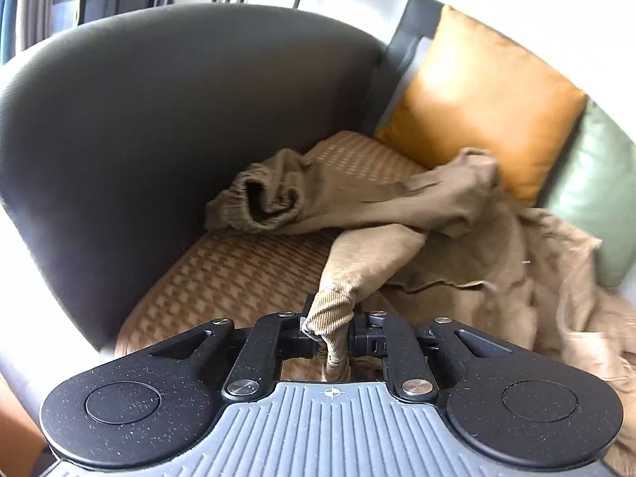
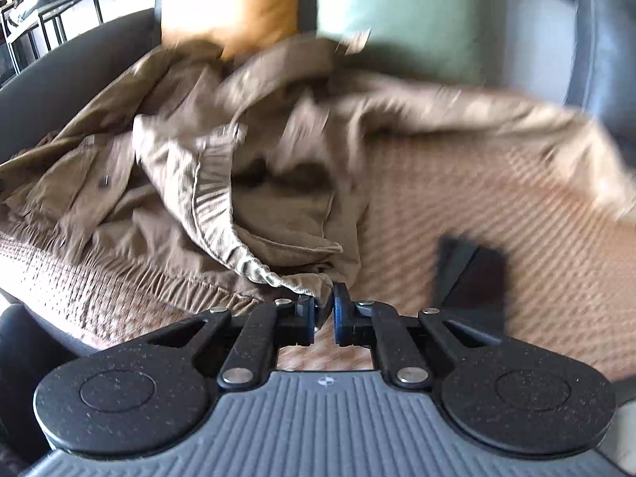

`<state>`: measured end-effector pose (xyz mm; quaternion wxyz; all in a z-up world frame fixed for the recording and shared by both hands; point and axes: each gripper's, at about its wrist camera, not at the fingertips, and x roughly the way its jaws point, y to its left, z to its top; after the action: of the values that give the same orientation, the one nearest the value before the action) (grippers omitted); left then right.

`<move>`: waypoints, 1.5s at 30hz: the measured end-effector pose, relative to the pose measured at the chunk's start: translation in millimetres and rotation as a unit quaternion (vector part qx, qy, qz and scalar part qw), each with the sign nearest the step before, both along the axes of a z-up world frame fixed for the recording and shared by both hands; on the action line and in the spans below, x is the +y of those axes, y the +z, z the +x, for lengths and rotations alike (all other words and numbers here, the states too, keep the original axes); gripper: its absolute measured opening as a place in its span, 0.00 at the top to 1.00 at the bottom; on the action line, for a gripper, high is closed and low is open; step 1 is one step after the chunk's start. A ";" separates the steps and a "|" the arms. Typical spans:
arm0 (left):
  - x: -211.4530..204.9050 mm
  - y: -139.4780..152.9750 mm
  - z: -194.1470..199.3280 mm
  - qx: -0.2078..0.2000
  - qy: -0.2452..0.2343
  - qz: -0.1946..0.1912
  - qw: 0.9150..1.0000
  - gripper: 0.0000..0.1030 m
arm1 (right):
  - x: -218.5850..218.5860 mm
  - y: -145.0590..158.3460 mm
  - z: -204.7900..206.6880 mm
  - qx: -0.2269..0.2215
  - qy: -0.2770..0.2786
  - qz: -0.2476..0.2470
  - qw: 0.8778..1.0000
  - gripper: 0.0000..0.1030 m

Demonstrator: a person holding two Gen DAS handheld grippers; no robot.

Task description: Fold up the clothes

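Two grippers share one crumpled khaki twill garment (image 1: 397,214) on a woven-covered sofa. Left gripper (image 1: 330,330): jaws clamped on a cuff, apparently to spread it; orange cushion (image 1: 477,103) beyond. Right gripper (image 2: 324,310): jaws nipping the gathered hem; dark flat object (image 2: 473,274) lies just right.

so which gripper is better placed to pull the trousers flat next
Left, probably. The left gripper clamps a thick bunch of the trousers; the right gripper only pinches the waistband edge.
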<state>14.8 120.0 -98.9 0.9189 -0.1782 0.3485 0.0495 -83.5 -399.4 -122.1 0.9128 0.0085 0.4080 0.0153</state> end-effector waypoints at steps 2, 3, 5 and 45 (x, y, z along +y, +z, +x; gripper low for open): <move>-7.4 2.5 -21.2 0.004 -0.014 0.001 1.000 0.92 | -9.0 13.5 -5.5 -0.008 0.003 -0.025 1.000 0.92; -12.1 -0.2 -31.8 0.010 -0.019 0.010 1.000 0.92 | -11.6 14.8 -7.8 -0.002 0.008 -0.037 0.999 0.92; -20.4 -13.5 -48.1 0.032 -0.026 0.029 0.999 0.92 | -15.6 9.0 -11.9 0.025 0.022 -0.055 0.998 0.92; -96.6 -2.8 208.9 0.008 -0.117 0.116 0.986 0.95 | 87.1 10.7 188.6 0.010 0.152 0.137 0.979 0.37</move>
<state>223.7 23.4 -101.7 0.9300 -0.0279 0.3661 -0.0171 105.1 -312.3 -111.4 0.8858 0.0720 0.4078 0.2095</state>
